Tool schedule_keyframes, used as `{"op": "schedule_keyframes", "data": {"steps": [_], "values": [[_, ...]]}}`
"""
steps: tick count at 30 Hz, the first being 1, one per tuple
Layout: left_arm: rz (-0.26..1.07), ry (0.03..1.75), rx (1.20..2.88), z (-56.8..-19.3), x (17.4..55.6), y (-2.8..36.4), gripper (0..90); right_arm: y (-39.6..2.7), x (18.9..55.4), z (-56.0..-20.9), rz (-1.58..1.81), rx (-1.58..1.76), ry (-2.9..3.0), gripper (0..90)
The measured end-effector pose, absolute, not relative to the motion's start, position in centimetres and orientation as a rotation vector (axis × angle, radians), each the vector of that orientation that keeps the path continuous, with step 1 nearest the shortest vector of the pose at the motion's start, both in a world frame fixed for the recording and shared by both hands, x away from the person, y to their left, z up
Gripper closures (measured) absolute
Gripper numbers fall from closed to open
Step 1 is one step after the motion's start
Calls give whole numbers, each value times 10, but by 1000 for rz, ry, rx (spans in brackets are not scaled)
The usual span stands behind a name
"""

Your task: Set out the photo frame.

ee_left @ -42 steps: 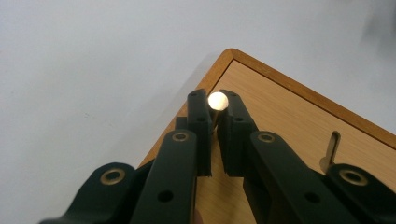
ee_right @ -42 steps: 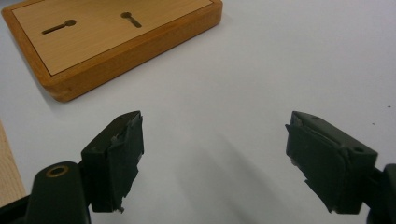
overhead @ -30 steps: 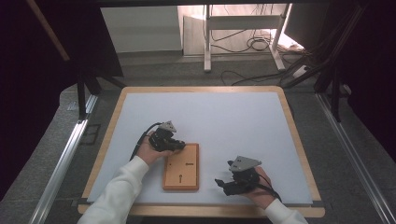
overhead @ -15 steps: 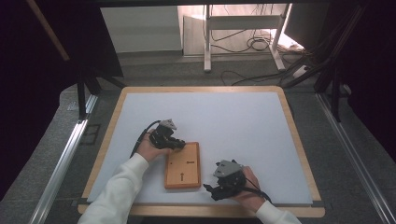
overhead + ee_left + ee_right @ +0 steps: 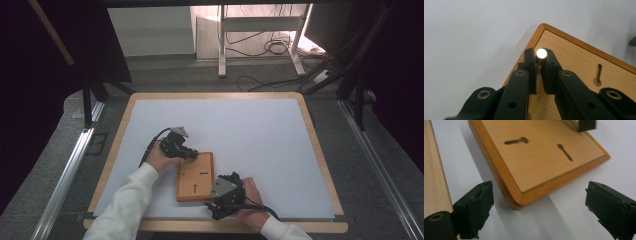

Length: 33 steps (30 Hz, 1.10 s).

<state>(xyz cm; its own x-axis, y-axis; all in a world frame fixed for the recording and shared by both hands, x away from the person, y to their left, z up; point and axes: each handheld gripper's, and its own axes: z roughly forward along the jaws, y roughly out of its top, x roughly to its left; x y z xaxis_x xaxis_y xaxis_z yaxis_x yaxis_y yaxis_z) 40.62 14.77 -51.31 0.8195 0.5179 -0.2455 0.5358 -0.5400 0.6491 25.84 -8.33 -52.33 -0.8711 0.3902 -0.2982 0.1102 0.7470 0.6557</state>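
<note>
A: Where does the wooden board (image 5: pixel 195 176) sit at this moment?

B: Flat on the white tabletop (image 5: pixel 250 130), near the person's edge, between the two hands. Two keyhole slots (image 5: pixel 516 141) are cut into its top face.

A: And the left hand-held gripper (image 5: pixel 192 154)?

B: It is at the board's far left corner. In the left gripper view its jaws are nearly closed around a slim brass pin (image 5: pixel 541 54) with a rounded, shiny head, pads pressing it from both sides. The pin stands over the corner of the board.

A: The right hand-held gripper (image 5: pixel 214 206)?

B: Its jaws have just been opening and now stand wide apart, with nothing pressed between them. In the right gripper view the board's near corner lies ahead of the gap, not yet inside it.

A: So which step is this?

B: I judge the left is holding the pin ready while the right comes in to brace the board.

A: What does the next move need?

B: Probably the right jaws sliding level over the corner, then closing on the board's edge without nudging it, so the pin can be lined up with a slot.
</note>
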Motion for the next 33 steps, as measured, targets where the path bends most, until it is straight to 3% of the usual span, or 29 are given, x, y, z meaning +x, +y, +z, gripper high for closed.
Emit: {"op": "schedule_keyframes", "data": {"steps": [21,33], "values": [[-73,794,2239,-513,410,149,840,-56,250,-530,779,224,2383,113],[-46,815,2216,-514,409,150,844,-57,247,-522,814,127,2365,304]]}}
